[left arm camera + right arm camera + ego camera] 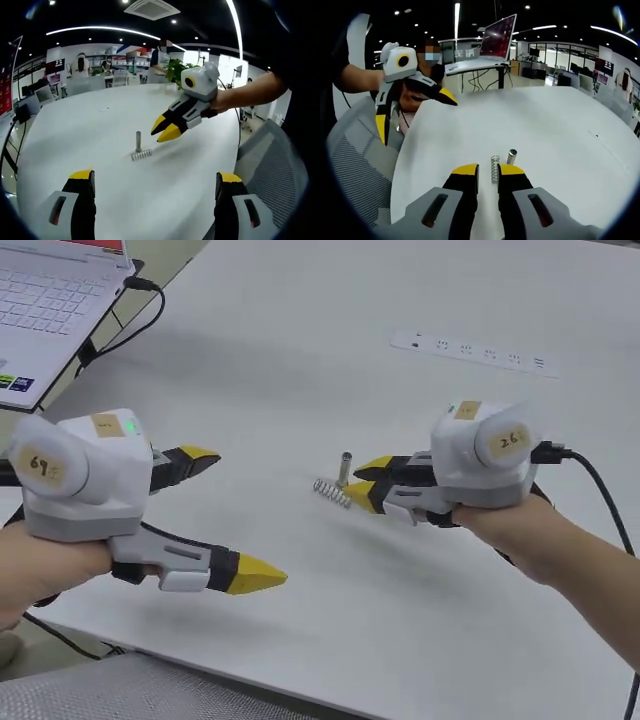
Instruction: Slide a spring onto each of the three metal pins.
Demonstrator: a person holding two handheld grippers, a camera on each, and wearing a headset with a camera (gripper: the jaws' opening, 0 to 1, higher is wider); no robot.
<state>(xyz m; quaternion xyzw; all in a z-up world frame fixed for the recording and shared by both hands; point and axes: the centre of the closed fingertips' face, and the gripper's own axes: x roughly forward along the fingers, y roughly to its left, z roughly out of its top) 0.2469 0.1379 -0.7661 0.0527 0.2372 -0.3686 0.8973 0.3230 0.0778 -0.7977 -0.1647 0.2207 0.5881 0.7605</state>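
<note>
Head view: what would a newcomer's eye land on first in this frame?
The two yellow-tipped tools stand out: the left tool, jaws spread wide, is held at the near left, and the right tool, jaws nearly together, points at the middle of the white table. Just ahead of its tips a small spring lies flat beside one upright metal pin, not yet on it.

Clear table (300, 350) near and left; upright pin (346, 466) and spring (331, 491) sit mid-table, right gripper (367, 480) crowding their right side; power strip (470, 349) far right, laptop (45, 300) far left.
</note>
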